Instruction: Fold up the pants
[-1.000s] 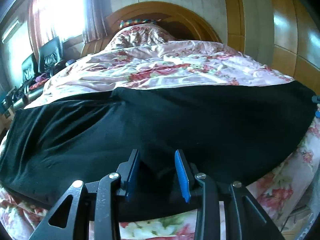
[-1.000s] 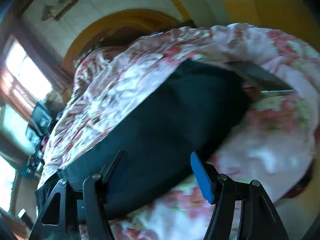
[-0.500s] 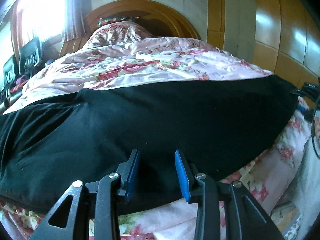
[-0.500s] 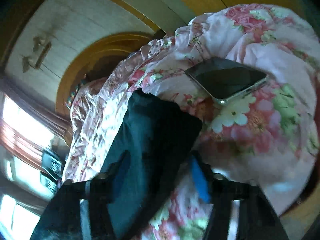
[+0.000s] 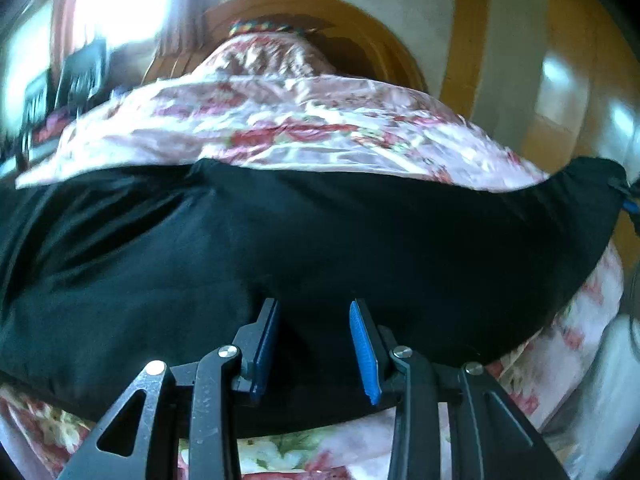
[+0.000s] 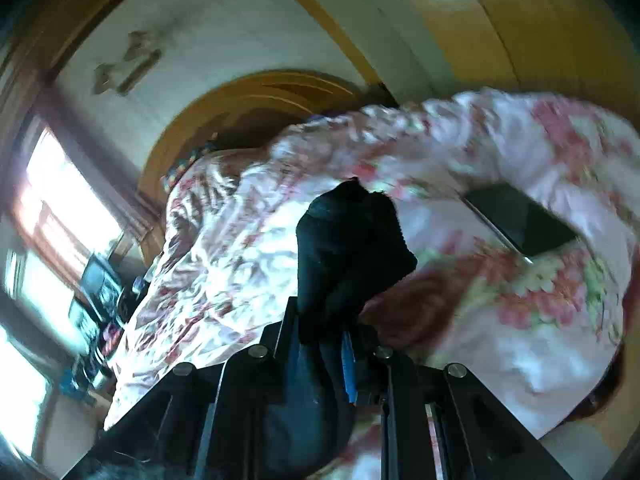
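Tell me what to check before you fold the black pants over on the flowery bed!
1. Right gripper has the black fabric pants: ok, jaws closing with cloth bunched between them.
2. Left gripper has the pants: cannot tell, cloth lies between its blue pads, which stand apart.
3. Pants spread flat on the pink floral bedspread: ok, seen from the left wrist.
4. Dark flat phone clear of the pants: ok, lying apart.

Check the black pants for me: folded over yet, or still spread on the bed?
Spread, not folded over. The black pants lie flat across the floral bedspread; only one end is bunched, with the right gripper closing on it.
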Demonstrator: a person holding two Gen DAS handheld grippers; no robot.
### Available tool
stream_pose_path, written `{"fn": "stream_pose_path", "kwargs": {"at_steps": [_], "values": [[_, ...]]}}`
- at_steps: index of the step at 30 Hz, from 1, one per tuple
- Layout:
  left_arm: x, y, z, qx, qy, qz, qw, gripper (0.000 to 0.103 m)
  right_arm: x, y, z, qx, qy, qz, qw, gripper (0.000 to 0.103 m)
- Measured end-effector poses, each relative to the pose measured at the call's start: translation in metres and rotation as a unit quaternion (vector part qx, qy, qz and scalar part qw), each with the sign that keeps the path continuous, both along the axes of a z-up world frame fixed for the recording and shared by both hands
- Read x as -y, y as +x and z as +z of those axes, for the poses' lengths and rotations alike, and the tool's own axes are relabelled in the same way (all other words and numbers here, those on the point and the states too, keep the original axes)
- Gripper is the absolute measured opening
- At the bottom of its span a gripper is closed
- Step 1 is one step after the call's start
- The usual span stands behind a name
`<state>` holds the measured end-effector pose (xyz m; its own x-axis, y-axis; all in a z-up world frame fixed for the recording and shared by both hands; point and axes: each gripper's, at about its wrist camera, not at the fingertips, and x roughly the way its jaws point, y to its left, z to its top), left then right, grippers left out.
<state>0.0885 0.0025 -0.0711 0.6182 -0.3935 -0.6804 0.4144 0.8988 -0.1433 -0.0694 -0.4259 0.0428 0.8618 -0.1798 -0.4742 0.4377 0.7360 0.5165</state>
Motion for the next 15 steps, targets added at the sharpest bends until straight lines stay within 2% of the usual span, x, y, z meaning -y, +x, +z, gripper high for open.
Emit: {"fn": "stream_pose_path", "kwargs": {"at_steps": [4, 6, 7, 10, 15], "values": [[-0.015, 0.008, 0.002, -0.03, -0.04, 0.006, 0.9987, 0.039, -0.052, 0.016, 0.031, 0.008, -0.073, 0.06, 0.996, 0.019], [-0.021, 0.009, 0.005, -0.036, -0.051, 0.007, 0.9981, 0.051, -0.074, 0.023, 0.041, 0.013, -0.097, 0.088, 0.991, 0.019], [-0.025, 0.01, 0.006, -0.038, -0.058, 0.011, 0.9975, 0.052, -0.087, 0.027, 0.045, 0.016, -0.106, 0.105, 0.989, 0.019], [-0.035, 0.015, 0.008, -0.049, -0.077, 0.031, 0.9954, 0.052, -0.118, 0.04, 0.05, 0.018, -0.123, 0.141, 0.982, 0.019], [-0.058, 0.026, 0.004, -0.067, -0.109, 0.075, 0.9889, 0.052, -0.158, 0.057, 0.041, 0.012, -0.13, 0.189, 0.973, 0.019]]}}
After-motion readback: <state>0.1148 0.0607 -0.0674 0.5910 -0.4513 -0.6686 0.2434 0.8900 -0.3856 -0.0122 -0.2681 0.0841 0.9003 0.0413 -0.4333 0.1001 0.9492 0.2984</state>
